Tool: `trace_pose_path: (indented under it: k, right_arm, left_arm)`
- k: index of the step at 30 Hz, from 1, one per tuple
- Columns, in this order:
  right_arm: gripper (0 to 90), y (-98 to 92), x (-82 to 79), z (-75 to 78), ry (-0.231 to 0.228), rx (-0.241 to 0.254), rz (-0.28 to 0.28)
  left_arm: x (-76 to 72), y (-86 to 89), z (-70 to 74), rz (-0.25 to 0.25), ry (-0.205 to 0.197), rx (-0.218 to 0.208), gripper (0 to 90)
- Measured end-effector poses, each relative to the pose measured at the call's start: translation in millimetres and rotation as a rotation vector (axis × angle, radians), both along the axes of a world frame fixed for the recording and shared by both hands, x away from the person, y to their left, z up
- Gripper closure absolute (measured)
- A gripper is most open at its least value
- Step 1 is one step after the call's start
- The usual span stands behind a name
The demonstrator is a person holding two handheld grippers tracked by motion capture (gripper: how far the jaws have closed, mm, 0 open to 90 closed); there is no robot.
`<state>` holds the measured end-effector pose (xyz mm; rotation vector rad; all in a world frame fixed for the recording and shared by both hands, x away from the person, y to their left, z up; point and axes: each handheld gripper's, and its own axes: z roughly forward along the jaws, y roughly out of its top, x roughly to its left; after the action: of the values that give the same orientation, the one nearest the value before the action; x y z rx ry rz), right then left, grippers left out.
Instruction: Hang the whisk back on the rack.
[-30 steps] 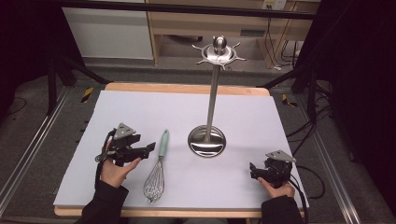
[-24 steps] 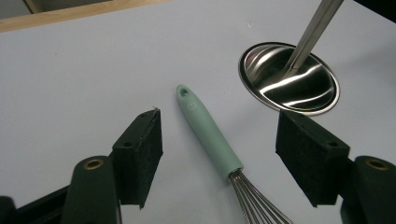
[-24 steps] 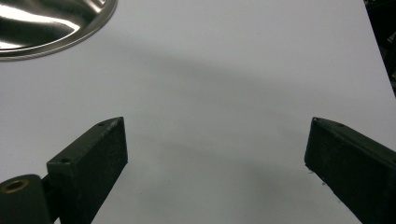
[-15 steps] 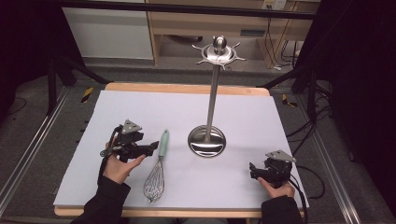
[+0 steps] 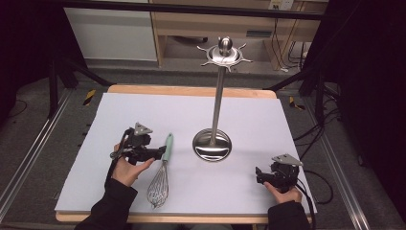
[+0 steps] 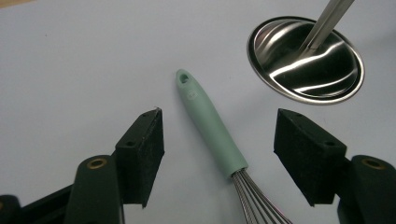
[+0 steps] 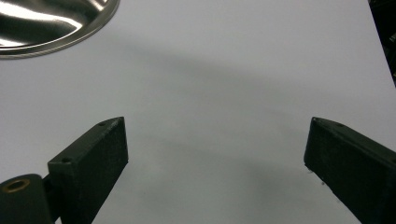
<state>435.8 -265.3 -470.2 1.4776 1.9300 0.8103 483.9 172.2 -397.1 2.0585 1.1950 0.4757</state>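
Observation:
A whisk (image 5: 166, 147) with a mint-green handle (image 6: 209, 123) and wire head (image 5: 157, 189) lies on the white mat. My left gripper (image 5: 160, 153) sits just left of the handle, and in the left gripper view its open jaws (image 6: 219, 114) straddle the handle without touching it. They have just been closing slightly. A steel utensil stand (image 5: 218, 100) with a round base (image 6: 306, 60) and hooked top rises at the mat's middle. My right gripper (image 5: 258, 173) rests at the front right, open (image 7: 217, 122) over bare mat.
The white mat (image 5: 268, 120) covers a wooden table (image 5: 191, 90). The stand's base (image 7: 51, 18) lies up and left of the right gripper. Metal rails run along both sides of the table, and cables trail at the right.
My left gripper has shifted right, up to the whisk handle. The right gripper and the whisk have stayed put.

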Motion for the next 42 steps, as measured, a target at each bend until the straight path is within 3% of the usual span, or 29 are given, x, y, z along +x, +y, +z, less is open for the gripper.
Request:
trace_pose_path:
  k: [10, 30, 42]
  right_arm:
    - [6.6, 0.4, -0.5, 0.4, -0.011, -0.001, -0.009]
    - [6.3, 1.9, 0.4, -1.4, -0.007, -0.022, 0.002]
    - [6.4, 2.3, 0.3, -1.2, -0.003, -0.02, 0.007]
  left_arm:
    - [4.8, -6.2, -14.6, -0.005, 0.046, 0.047, 33.9]
    - [15.6, -20.9, -35.2, 0.002, 0.136, 0.083, 42.9]
    - [21.0, -25.5, -50.3, 0.017, 0.219, 0.092, 49.4]
